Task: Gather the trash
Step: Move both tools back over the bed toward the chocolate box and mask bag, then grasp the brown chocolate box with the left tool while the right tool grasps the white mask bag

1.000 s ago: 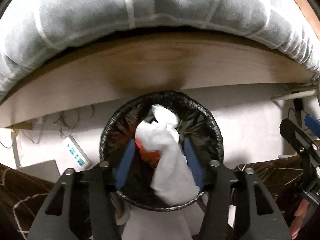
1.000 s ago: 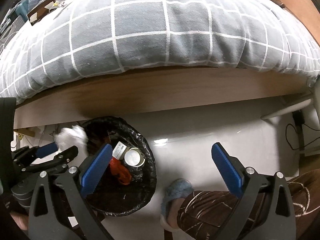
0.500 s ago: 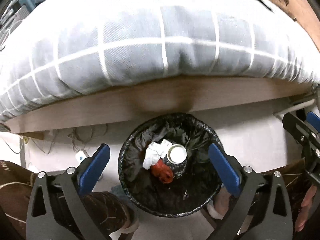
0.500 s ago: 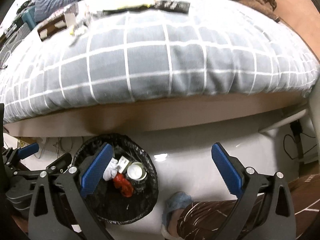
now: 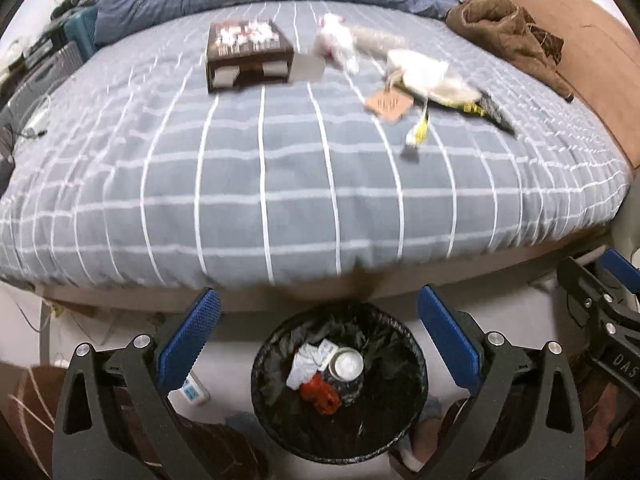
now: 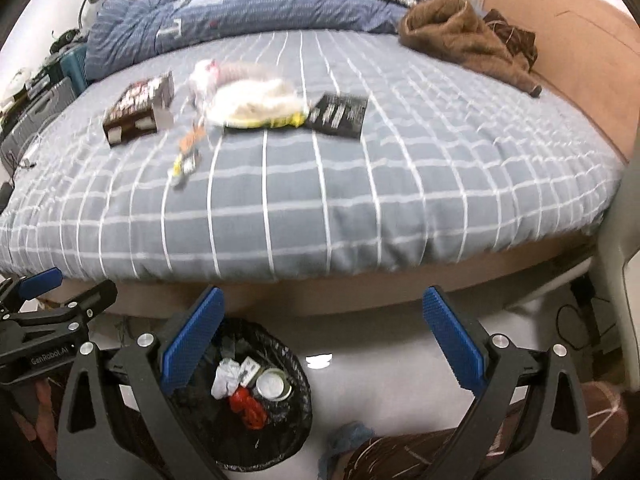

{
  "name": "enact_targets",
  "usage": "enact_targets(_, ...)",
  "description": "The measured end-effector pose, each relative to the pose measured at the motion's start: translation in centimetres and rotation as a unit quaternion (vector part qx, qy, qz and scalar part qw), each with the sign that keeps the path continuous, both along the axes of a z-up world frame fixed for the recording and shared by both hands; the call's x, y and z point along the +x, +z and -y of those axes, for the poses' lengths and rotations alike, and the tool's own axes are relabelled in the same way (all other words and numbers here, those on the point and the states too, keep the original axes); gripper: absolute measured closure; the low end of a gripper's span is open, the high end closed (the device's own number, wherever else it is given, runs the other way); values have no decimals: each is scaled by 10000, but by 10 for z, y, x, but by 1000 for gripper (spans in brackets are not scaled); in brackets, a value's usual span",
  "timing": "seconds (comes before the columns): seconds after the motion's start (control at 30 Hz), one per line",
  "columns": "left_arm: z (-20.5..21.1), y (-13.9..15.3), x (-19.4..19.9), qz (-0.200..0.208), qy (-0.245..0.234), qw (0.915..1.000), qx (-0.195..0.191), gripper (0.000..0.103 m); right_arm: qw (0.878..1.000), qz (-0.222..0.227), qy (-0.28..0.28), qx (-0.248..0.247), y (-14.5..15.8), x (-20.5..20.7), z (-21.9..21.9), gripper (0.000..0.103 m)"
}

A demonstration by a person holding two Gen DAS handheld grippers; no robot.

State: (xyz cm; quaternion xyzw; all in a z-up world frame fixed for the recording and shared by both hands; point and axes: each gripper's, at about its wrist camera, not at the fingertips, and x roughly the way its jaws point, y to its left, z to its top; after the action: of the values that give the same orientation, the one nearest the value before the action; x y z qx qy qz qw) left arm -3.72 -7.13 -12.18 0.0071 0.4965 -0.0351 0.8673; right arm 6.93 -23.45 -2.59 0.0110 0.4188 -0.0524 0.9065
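A black-lined trash bin [image 5: 412, 364] stands on the floor by the bed and holds a crumpled white tissue [image 5: 302, 366], a red wrapper [image 5: 320, 394] and a round can lid [image 5: 349, 364]; it also shows in the right wrist view [image 6: 298, 404]. My left gripper [image 5: 318, 340] is open and empty above the bin. My right gripper [image 6: 320, 340] is open and empty above the floor to the bin's right. On the bed lie a brown box [image 5: 248, 54], a white and yellow bag [image 5: 432, 78], a black packet [image 6: 340, 114] and a small yellow wrapper [image 5: 416, 136].
The grey checked bed [image 5: 280, 184] fills the upper view, with a blue duvet [image 6: 224, 20] and brown clothing [image 6: 460, 36] at the back. A white power strip [image 5: 194, 390] lies on the floor left of the bin. Slippered feet [image 6: 348, 436] stand near the bin.
My left gripper opened and dropped the white tissue into the bin. Both grippers then rose and tilted up, bringing the bed top into view.
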Motion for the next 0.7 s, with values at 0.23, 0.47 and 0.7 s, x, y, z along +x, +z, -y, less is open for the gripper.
enact_targets(0.23,-17,35,38,328,219,9992,57,6,9995,305,-16,-90,37,27,9,8)
enact_targets(0.47,-40,61,96,542,559,9970,16,6,9982,539,193,-201,63,78,2,8)
enact_targets(0.7,-58,58,162,464,842,9954,-29,6,9966,640,462,-225,71,145,-21,8)
